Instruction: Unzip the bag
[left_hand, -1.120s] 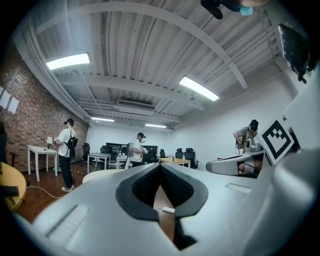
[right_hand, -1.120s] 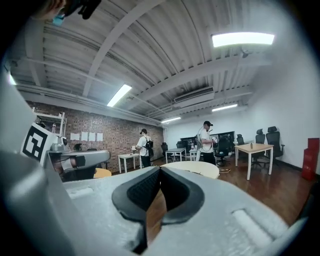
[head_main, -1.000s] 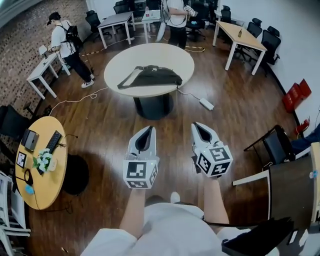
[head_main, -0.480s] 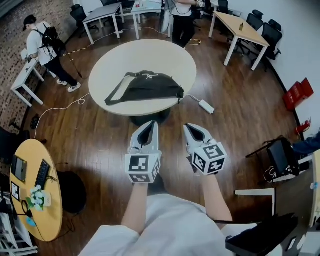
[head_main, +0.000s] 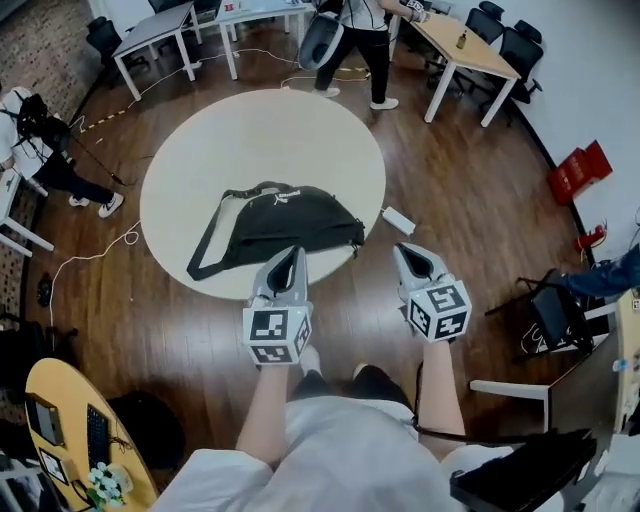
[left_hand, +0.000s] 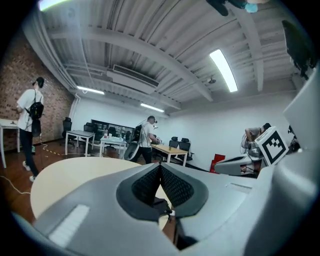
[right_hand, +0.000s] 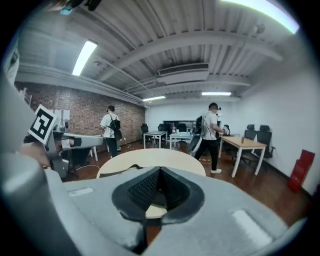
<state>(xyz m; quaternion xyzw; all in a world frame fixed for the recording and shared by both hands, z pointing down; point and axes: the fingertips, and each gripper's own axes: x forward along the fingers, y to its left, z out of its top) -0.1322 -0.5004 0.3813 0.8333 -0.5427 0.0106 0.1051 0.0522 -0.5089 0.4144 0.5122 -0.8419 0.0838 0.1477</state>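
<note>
A black bag (head_main: 280, 222) with a long strap lies flat on the round beige table (head_main: 220, 130), toward its near edge. My left gripper (head_main: 290, 259) is shut and empty, its tip over the table's near rim just short of the bag. My right gripper (head_main: 410, 254) is shut too and holds nothing; it hangs over the wooden floor to the right of the table. In the left gripper view the jaws (left_hand: 160, 167) meet at their tips, with the tabletop (left_hand: 65, 175) beyond. In the right gripper view the closed jaws (right_hand: 159, 171) point at the table (right_hand: 150, 159), where the bag's strap (right_hand: 117, 173) shows.
A white power strip (head_main: 398, 220) with its cable lies on the floor by the table's right side. One person (head_main: 352, 30) walks beyond the table and another (head_main: 45, 150) stands at the left. Desks and office chairs line the room; a yellow round table (head_main: 80, 440) is at the lower left.
I have walked up to the round table: it and the bag have grown and slid down toward my grippers. Both grippers stay shut. The person beyond the table has stepped along.
</note>
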